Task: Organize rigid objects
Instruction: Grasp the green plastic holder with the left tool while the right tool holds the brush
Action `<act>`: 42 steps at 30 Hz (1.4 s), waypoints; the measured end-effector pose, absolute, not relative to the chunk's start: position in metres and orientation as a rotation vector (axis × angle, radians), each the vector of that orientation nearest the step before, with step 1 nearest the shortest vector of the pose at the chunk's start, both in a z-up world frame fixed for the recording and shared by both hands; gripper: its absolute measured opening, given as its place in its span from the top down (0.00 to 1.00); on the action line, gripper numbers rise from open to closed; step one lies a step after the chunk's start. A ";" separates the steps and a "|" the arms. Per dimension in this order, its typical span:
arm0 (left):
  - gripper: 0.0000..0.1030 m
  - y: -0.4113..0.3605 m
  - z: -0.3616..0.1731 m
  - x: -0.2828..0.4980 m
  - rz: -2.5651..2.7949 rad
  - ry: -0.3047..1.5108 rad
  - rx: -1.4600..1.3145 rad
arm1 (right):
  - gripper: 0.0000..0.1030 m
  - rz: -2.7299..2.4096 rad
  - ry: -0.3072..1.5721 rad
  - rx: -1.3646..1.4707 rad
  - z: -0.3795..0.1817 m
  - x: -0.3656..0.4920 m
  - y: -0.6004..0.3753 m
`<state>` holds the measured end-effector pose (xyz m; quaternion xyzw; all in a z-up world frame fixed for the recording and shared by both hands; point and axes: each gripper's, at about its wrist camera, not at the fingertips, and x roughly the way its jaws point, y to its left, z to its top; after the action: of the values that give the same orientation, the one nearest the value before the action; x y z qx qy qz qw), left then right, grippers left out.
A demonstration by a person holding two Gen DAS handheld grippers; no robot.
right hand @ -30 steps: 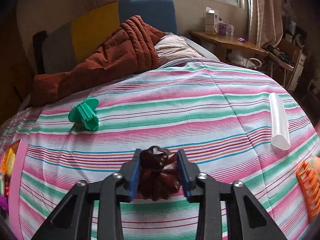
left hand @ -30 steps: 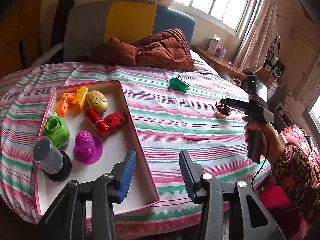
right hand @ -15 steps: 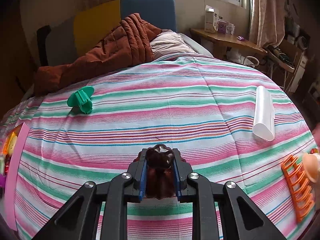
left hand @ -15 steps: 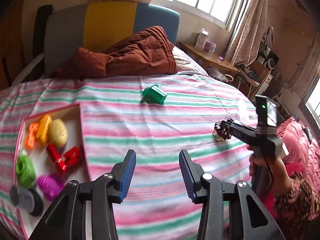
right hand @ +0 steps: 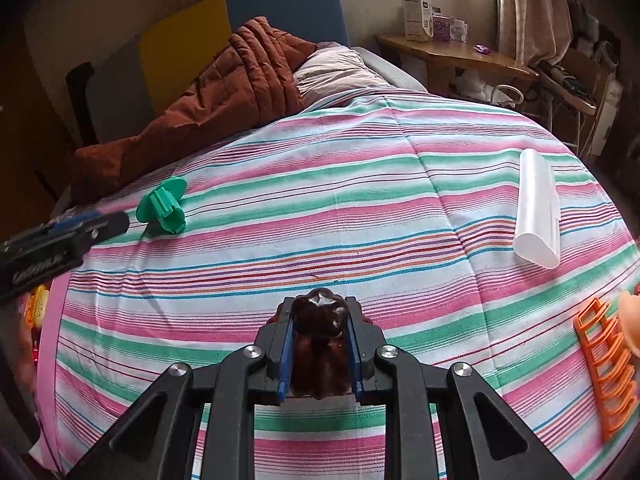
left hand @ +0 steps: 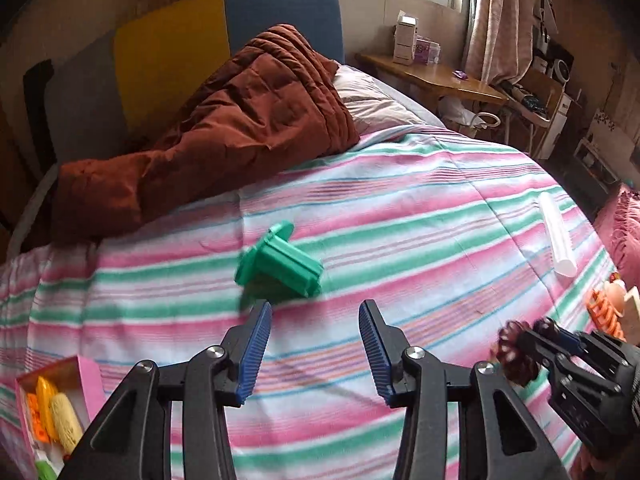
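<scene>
My right gripper point(right hand: 319, 316) is shut on a dark brown fluted mould point(right hand: 318, 344), held just above the striped bedspread; it also shows at the lower right of the left wrist view point(left hand: 516, 354). My left gripper point(left hand: 315, 326) is open and empty, its jaws just short of a green plastic piece point(left hand: 280, 266) lying on the bed. That green piece is at the left in the right wrist view point(right hand: 163, 205), with the left gripper's fingertips point(right hand: 104, 222) close beside it. The pink tray point(left hand: 86, 376) with several toys sits at the lower left.
A translucent white tube point(right hand: 536, 212) lies at the right of the bed. An orange rack point(right hand: 604, 364) lies at the right edge. A rust-brown quilt point(left hand: 224, 128) and a pillow point(left hand: 372, 100) are at the head of the bed. A wooden desk point(left hand: 432, 76) stands beyond.
My left gripper has swung away from the tray and moved up to the green piece. My right gripper has closed fully on the brown mould and holds it.
</scene>
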<state>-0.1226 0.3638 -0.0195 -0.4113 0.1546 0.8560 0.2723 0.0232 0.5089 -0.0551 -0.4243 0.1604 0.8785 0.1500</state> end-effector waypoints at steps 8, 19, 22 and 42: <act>0.55 0.393 -0.046 -0.187 2.295 0.518 -1.233 | 0.78 2.519 0.507 -1.242 -0.055 0.022 0.514; 0.52 0.344 -0.057 -0.258 2.366 0.245 -1.426 | 0.78 2.518 0.501 -1.243 -0.056 0.021 0.513; 0.54 0.330 -0.071 -0.260 2.374 0.275 -1.495 | 0.78 2.521 0.488 -1.242 -0.057 0.021 0.513; 0.24 0.358 -0.059 -0.197 2.455 0.399 -1.226 | 0.78 2.513 0.499 -1.240 -0.056 0.022 0.513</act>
<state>-0.1966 0.3579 -0.0592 -0.4347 0.1413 0.8703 0.1835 0.0223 0.5134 -0.0556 -0.4310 0.1735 0.8732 0.1470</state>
